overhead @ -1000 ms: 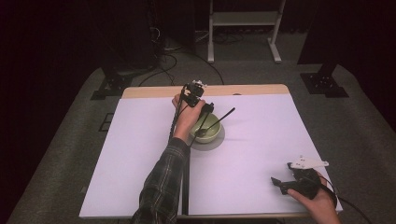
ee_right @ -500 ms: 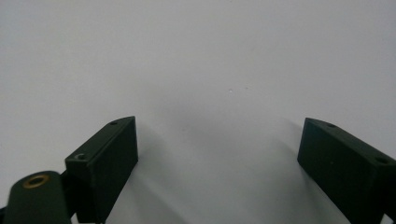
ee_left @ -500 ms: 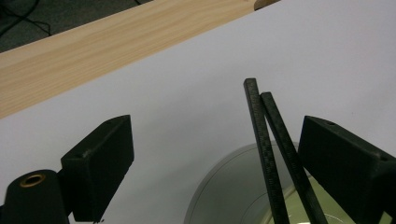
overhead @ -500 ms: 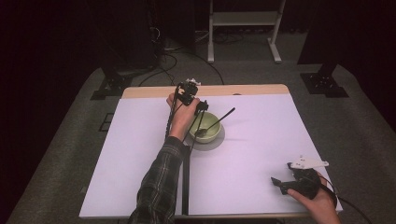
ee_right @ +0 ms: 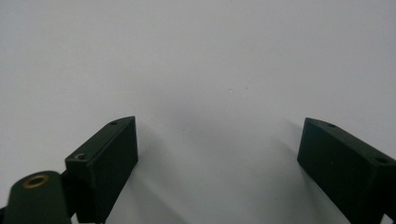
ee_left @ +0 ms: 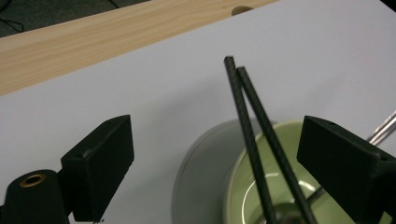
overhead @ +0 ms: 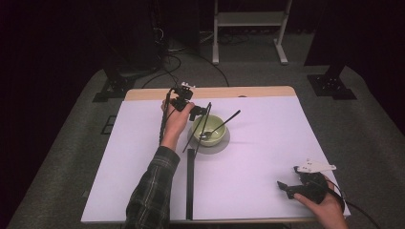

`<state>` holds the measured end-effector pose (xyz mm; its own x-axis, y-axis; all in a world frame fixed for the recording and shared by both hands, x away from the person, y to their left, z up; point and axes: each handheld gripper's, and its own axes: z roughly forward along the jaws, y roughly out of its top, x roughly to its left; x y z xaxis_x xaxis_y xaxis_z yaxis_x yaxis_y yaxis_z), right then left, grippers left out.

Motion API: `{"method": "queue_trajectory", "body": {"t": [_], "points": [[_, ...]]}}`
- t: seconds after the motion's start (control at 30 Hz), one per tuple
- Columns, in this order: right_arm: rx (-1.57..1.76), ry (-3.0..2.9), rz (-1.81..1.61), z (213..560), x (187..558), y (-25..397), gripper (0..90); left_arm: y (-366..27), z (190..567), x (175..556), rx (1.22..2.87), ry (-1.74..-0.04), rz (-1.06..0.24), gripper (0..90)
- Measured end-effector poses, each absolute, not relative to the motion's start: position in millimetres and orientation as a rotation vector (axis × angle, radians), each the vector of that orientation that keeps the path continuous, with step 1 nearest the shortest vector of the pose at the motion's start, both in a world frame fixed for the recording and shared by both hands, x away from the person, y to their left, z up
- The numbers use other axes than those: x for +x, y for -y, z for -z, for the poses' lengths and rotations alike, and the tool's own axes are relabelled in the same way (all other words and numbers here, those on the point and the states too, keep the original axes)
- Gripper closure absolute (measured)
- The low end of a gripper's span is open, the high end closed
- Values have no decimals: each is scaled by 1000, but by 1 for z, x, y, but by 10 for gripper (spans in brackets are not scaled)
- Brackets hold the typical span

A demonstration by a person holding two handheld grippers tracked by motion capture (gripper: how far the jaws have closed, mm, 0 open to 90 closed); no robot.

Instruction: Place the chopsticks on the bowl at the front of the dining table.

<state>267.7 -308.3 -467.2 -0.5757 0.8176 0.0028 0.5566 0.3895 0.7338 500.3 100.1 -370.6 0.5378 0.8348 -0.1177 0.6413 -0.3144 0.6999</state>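
Note:
A pale green bowl (overhead: 215, 136) stands on the white table cover (overhead: 267, 143), a little behind the middle. Two thin black chopsticks (overhead: 204, 125) lean in it with their tops tilted toward the far side. A spoon (overhead: 228, 119) also rests in the bowl, its handle pointing back right. My left gripper (overhead: 197, 112) hovers at the bowl's far left rim. In the left gripper view the chopsticks (ee_left: 250, 135) rise between its wide-open jaws (ee_left: 217, 126) without touching either, above the bowl (ee_left: 261, 186). My right gripper (overhead: 289, 179) is open, low over the bare cover near the front right (ee_right: 217, 126).
A long black strip (overhead: 189, 186) runs from just in front of the bowl to the table's front edge. A bare wooden band (overhead: 239, 91) lines the far edge of the table. Cables and stand legs lie on the floor beyond.
My left gripper has drifted a little to the left, off the space above the bowl toward its far left side. The right gripper has stayed where it was.

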Motion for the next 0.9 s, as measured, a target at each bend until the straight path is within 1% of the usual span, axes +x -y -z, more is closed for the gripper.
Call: {"method": "queue_trajectory", "body": {"t": [0.37, 0.67, 0.9], "points": [[1190, -2294, -1001, 467, 268, 308, 106, -138, 358, 465, 2032, -1149, -389, 101], [1190, -2294, -1001, 467, 268, 308, 106, -153, 357, 435, 2049, -1113, -378, 100], [1189, -2294, -1001, 467, 268, 308, 106, -161, 366, 412, 2073, -1092, -340, 99]]}}
